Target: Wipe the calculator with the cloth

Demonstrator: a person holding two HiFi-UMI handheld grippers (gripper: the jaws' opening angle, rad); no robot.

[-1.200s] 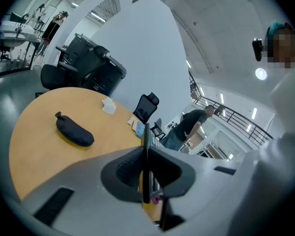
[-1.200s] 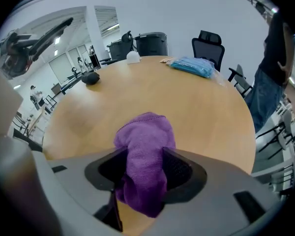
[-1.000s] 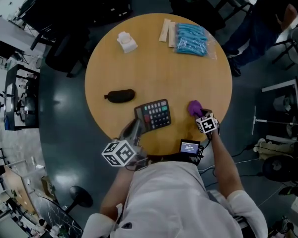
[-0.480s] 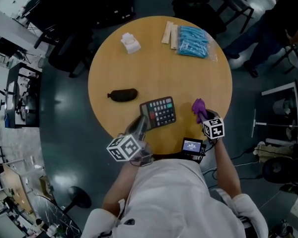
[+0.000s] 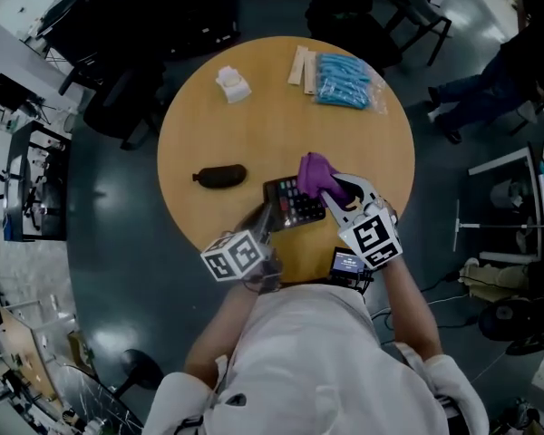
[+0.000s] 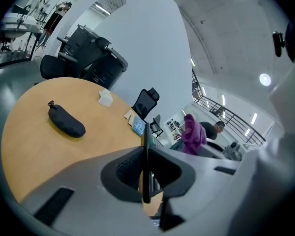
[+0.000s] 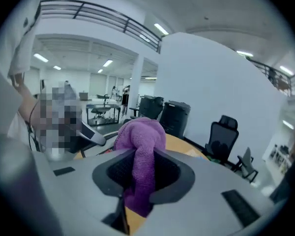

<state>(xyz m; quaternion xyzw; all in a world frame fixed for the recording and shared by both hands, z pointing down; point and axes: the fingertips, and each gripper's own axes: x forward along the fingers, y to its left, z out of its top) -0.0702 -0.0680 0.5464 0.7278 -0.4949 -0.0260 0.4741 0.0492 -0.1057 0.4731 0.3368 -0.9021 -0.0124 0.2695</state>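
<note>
A: Head view first. We see the calculator (image 5: 295, 205) near our edge of the round table (image 5: 254, 116), with the left gripper (image 5: 265, 217) on its left edge.

B: And the purple cloth (image 5: 319, 174) is bunched in the right gripper (image 5: 337, 191), over the calculator's right half. From up here we cannot tell whether cloth and keys touch.

A: Left gripper view, then. Its jaws are clamped on a thin dark slab seen edge-on, which we take for the calculator. The cloth shows off to the right, raised. A black pouch (image 6: 66, 121) lies well apart on the wood.

B: Right gripper view: the jaws have just been closing, and the cloth sits between them, pinched at its middle. A rounded wad bulges out in front and a tail hangs below.

A: How do we think these will handle?

B: The cloth looks soft and light, so it should fold to the keys. We judge the bulging wad to be the part to press down, not the jaw tips. The calculator looks stiff, light and smooth-cased, and likely to skate across the wood under a stroke.

A: So a hold at its edge, off the keys as far as we can see, seems the right place. We would keep the strokes gentle over the raised keys.
</note>
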